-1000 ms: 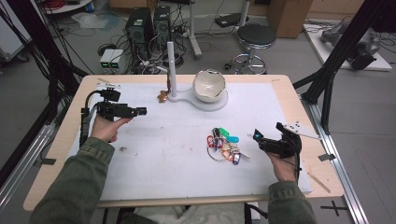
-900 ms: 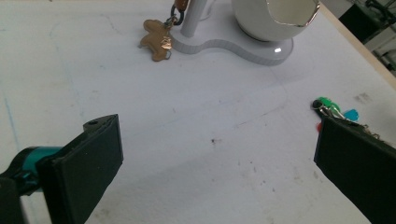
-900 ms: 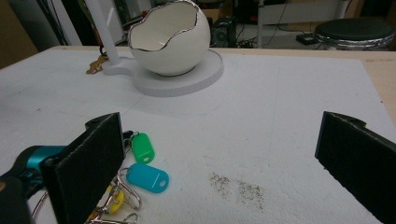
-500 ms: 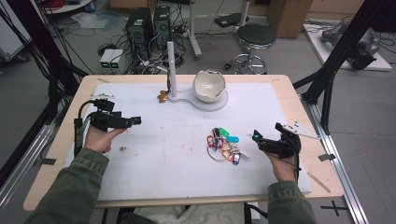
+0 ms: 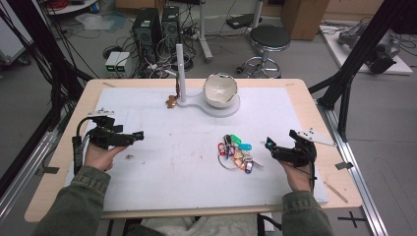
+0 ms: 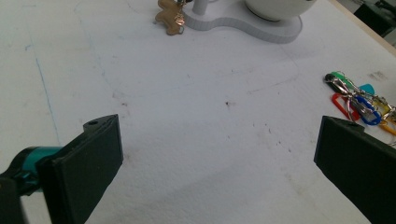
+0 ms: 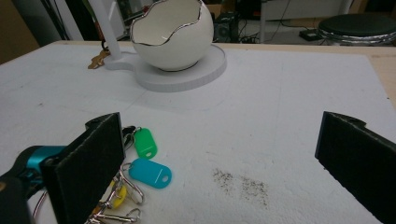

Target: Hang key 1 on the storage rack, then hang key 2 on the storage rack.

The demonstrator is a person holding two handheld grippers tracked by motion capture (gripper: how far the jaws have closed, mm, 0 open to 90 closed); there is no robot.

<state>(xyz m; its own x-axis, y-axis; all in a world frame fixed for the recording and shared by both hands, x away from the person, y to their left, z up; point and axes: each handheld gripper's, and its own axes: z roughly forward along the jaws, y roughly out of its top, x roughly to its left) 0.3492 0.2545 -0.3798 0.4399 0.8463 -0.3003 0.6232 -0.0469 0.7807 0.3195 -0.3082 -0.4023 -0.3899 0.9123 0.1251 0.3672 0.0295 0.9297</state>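
**Two spread grippers flanked a bunch of key tags**

Two grippers hovered over the white table. At its far edge, a white stand carried an eggshell-shaped bowl, with a brown charm beside its post. The left gripper, jaws wide apart and empty, sat near the left edge, well apart from the key tags. The right gripper, jaws likewise spread and holding nothing, rested just beside that bunch, right of centre.
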